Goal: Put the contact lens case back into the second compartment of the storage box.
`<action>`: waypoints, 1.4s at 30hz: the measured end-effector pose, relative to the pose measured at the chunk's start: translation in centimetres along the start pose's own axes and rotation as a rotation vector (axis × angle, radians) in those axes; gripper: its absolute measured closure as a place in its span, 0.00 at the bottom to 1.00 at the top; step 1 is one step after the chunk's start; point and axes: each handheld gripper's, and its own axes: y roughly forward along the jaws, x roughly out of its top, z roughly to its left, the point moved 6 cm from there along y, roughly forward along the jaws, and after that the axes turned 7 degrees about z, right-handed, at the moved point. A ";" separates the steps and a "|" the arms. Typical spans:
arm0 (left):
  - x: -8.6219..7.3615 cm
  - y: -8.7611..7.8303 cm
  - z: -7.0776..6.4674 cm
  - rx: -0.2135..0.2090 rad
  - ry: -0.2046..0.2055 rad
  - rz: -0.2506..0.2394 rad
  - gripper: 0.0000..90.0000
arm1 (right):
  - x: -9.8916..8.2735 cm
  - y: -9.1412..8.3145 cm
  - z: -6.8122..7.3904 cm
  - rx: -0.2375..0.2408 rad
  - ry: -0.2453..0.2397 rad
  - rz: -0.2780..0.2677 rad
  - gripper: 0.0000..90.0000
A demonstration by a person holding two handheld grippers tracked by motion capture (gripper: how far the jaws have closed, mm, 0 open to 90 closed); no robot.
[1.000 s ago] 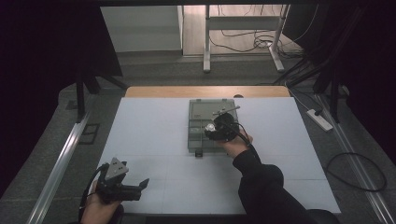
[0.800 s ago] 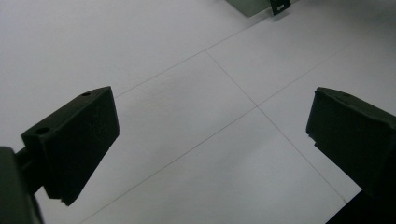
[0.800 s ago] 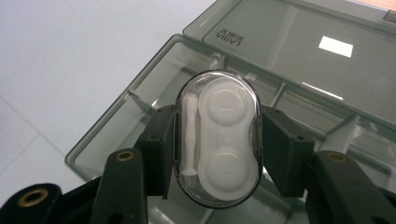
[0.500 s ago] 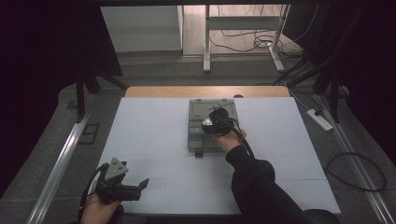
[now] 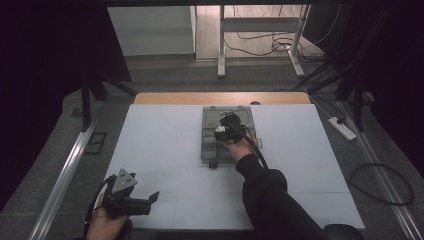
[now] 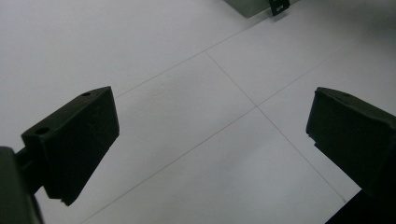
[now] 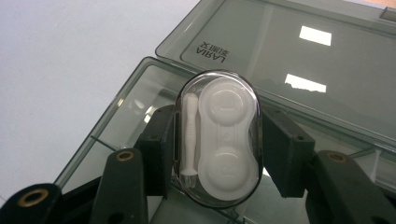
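In the right gripper view my right gripper (image 7: 217, 142) is shut on a clear oval contact lens case (image 7: 217, 137) holding a white two-cup insert and a small white stick. It hangs just above the smoky grey plastic box (image 7: 126, 116), whose lid (image 7: 299, 60) lies open behind. In the high view the right gripper (image 5: 227, 131) is over that box (image 5: 210, 150) at the table's middle. My left gripper (image 5: 145, 200) stands open near the front left edge, nothing between its jaws; the left gripper view shows bare white table (image 6: 196, 116) between them.
The white table top (image 5: 160, 140) has thin seam lines. A wooden strip (image 5: 220, 97) runs along its far edge. A power strip (image 5: 342, 127) and cables lie on the floor at the right. A corner of the box (image 6: 252, 7) shows far off in the left gripper view.
My right gripper with the case has shifted a little to the left over the box and dropped slightly. The left gripper has stayed put.
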 end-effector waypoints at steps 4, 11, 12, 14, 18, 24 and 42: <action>0.0 0.0 0.0 0.001 0.001 0.000 0.03 | 0.0 0.2 -0.1 -0.001 0.001 -0.001 0.54; 0.0 0.0 0.0 0.002 0.001 0.000 0.03 | -0.1 0.4 0.1 -0.009 0.000 0.003 0.53; 0.0 0.0 0.0 0.002 0.001 0.000 0.03 | -0.1 0.4 0.1 -0.011 -0.002 0.002 0.52; 0.0 0.0 0.0 0.002 0.000 0.000 0.03 | 0.0 0.3 0.1 -0.021 -0.006 -0.003 0.49; 0.0 0.0 0.0 0.002 0.001 0.001 0.03 | 0.0 0.2 0.1 -0.022 -0.008 -0.001 0.48; 0.0 0.0 0.0 0.004 0.002 0.001 0.03 | 0.0 0.3 0.2 -0.018 -0.014 -0.001 0.47; 0.0 0.0 0.0 0.004 0.000 0.001 0.03 | -0.6 -1.2 0.0 0.068 -0.099 0.040 0.36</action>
